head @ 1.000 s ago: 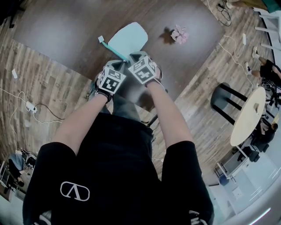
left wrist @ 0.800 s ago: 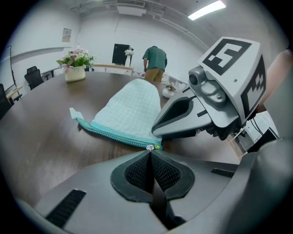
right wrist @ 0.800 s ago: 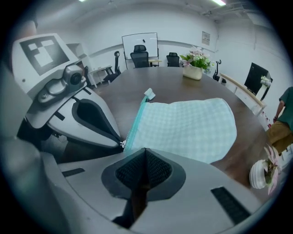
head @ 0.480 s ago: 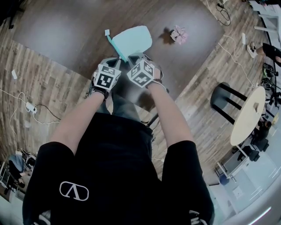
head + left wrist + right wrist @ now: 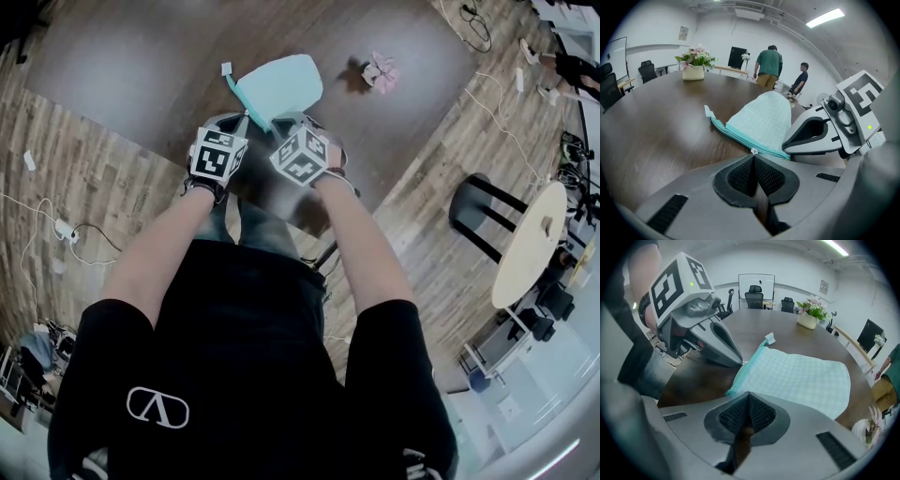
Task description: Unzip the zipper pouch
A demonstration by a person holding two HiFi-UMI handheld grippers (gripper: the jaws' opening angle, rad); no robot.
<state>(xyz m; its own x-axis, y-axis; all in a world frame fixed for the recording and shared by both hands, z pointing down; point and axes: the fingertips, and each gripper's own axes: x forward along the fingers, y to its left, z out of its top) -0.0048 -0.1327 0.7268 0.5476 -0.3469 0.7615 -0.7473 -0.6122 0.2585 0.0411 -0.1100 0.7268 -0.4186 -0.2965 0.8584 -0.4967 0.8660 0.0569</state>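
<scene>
The zipper pouch (image 5: 279, 86) rests on the dark surface (image 5: 131, 66). Its long axis, the zipper edge (image 5: 733, 136), runs away from both hand-held grippers to a white tag (image 5: 708, 112) at the pouch's far end. At the pouch's near end, the left hand-held gripper (image 5: 753, 157) is pressed together on the zipper pull (image 5: 753, 151). Just beside it, the right hand-held gripper (image 5: 749, 394) is clamped on the pouch's near corner. The pull likely has to travel along that edge toward the tag.

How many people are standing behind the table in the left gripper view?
2. A person in a green top stands beyond the far edge of the table; a person in a dark top stands just to the right of them. Others may be hidden outside this view.
</scene>
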